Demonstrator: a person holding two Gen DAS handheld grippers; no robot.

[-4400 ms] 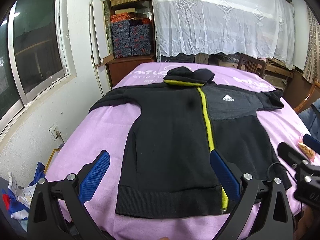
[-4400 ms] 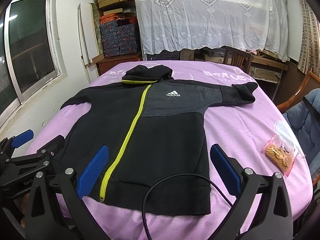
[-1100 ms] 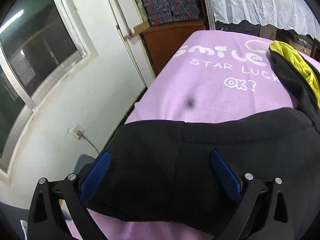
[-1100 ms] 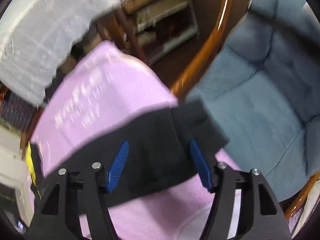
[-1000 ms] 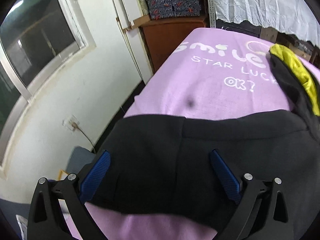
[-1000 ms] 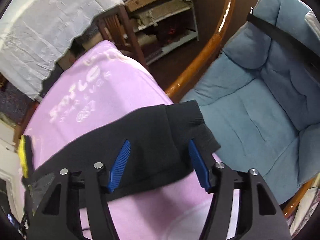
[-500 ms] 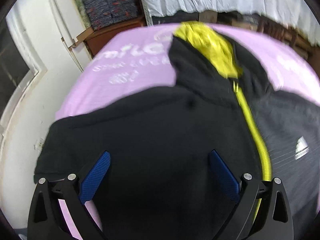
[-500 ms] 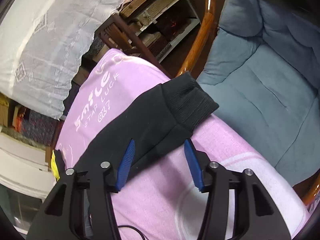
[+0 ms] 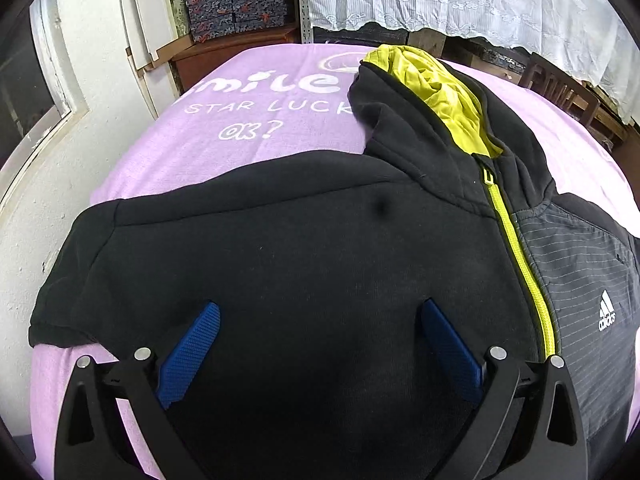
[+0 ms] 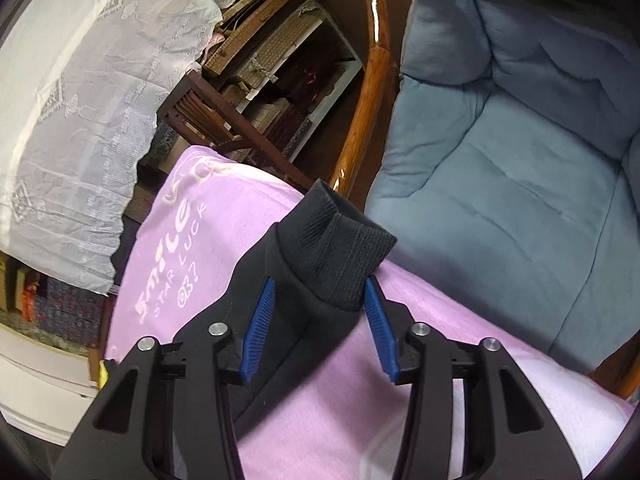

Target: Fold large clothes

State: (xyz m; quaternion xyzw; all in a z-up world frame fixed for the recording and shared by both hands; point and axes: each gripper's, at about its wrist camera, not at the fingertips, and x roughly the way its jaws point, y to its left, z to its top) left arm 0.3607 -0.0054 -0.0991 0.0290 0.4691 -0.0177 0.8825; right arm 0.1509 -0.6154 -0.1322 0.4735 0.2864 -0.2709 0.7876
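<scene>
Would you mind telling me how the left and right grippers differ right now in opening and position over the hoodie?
The left gripper is spread wide, while the right gripper is narrower, though not closed. The left gripper hovers over the hoodie's broad black chest panel; the right gripper straddles the ribbed sleeve cuff near the blanket's edge. Both have blue pads and grip nothing yet.

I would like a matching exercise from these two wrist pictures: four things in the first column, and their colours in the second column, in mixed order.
Things:
1. hood lining
2. blanket
3. chair cushion
4. sleeve cuff

Colours:
A. pale blue
B. black
C. yellow-green
D. lilac

Pairs: 1-C, 2-D, 3-A, 4-B
</scene>
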